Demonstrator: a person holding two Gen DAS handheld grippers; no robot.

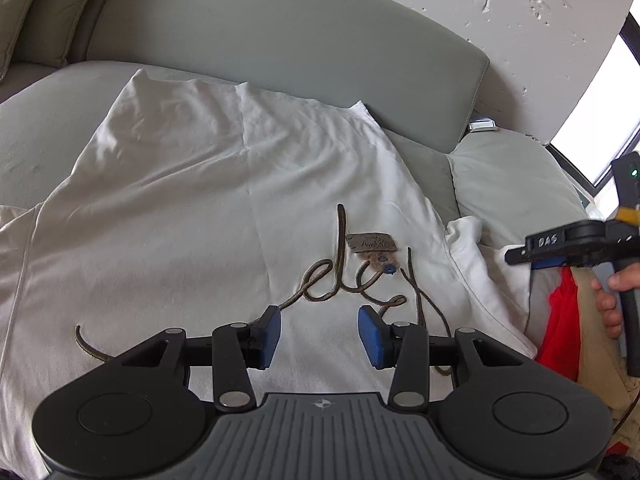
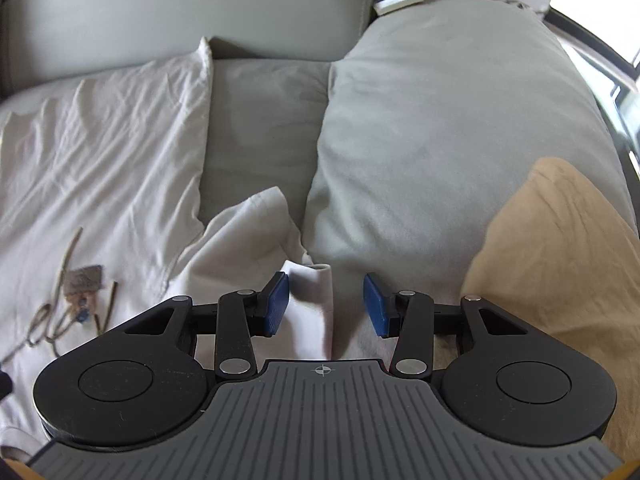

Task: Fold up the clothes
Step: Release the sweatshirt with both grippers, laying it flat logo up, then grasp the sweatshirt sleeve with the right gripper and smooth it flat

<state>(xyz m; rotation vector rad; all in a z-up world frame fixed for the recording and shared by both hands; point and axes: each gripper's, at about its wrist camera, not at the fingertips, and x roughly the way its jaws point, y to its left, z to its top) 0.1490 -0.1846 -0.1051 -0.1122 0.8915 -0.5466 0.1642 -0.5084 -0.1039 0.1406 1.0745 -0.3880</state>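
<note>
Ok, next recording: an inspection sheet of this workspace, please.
Surface: grey sofa seat, backrest behind.
Job's things: white T-shirt spread flat, brown script lettering and small patch up; its sleeve lies rumpled.
Clutter: grey cushion; tan fabric; red fabric.
Grippers: left gripper open above the lettering; right gripper open, sleeve edge between its jaws, not pinched.
Cables: nothing seen.
Surroundings: textured wall, bright window.

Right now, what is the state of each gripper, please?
Left gripper: open, holding nothing, above the white shirt.
Right gripper: open, not gripping; the shirt's sleeve lies between its fingers.
</note>
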